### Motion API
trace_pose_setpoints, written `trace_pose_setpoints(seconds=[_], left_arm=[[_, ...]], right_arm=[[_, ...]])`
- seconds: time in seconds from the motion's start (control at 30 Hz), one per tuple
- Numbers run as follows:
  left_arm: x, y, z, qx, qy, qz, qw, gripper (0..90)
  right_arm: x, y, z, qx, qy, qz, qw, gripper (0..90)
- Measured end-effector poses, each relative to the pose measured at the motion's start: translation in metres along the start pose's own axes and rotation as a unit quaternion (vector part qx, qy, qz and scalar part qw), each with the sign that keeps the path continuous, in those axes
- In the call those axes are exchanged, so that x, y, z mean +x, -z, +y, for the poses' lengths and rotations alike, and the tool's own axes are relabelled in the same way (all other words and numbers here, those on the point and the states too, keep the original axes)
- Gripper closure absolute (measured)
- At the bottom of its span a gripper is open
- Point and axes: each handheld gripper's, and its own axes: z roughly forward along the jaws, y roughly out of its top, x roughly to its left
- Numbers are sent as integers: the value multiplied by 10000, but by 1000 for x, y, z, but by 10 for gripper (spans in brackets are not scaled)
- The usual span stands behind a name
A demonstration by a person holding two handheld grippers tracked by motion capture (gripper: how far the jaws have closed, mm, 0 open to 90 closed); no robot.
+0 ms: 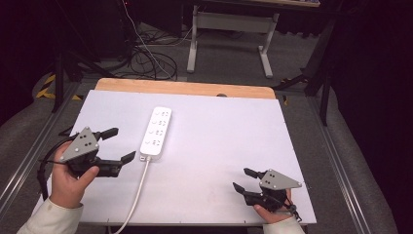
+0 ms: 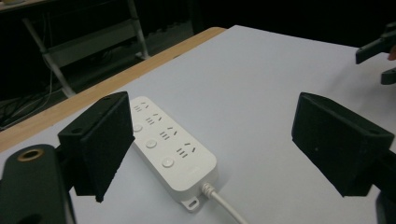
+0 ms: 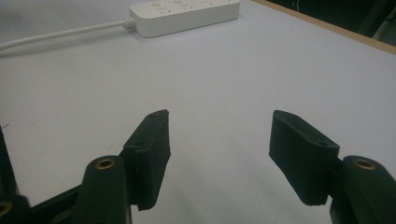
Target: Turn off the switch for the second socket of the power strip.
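White strip (image 1: 156,131) lies just beside the spread left hand-held gripper (image 1: 122,144).
Strip's long axis runs away from the person; right hand-held gripper (image 1: 242,178), also spread, sits well apart from it.

My left gripper (image 2: 210,154) stood with its jaws wide apart and nothing between them. Beyond them a white power strip (image 2: 170,147) lay flat on the surface (image 2: 261,74), near its wooden far edge, its cord (image 2: 224,203) trailing toward me.
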Motion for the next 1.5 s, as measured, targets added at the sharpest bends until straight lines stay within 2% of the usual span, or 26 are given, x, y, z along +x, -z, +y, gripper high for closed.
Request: trace_pose_setpoints(seconds=[0.2,0.3,0.47,0.6,0.73,0.97,1.07,1.23,1.37,1.43,1.5], left_arm=[[-1,9,-18,229,42,51,9997,119],[-2,15,-28,336,41,-50,9994,96],[-2,25,-43,326,67,-99,9994,87],[-4,28,-55,412,131,12,9991,86],[-7,30,-67,526,26,125,9985,88],[-11,29,-84,522,-118,28,9986,86],[-10,28,-92,462,-32,-90,9989,86],[-7,28,-106,584,108,-137,9981,86],[-6,27,-112,590,309,-279,9974,86],[-6,27,-113,602,353,-276,9972,86],[-5,26,-112,605,312,-231,9974,86]], right_arm=[[0,0,0,-6,17,2,10000,385],[0,0,0,0,9,-3,10000,385],[0,0,0,6,13,-4,10000,385],[0,0,0,2,2,1,10000,385],[0,0,0,7,7,-4,10000,385],[0,1,0,-12,19,3,10000,385],[0,1,0,-8,11,3,10000,385],[-1,1,0,-11,7,2,10000,385],[-1,1,0,-16,5,9,10000,385],[-1,1,0,-11,18,14,10000,385],[-1,1,-1,-10,23,14,10000,385]])
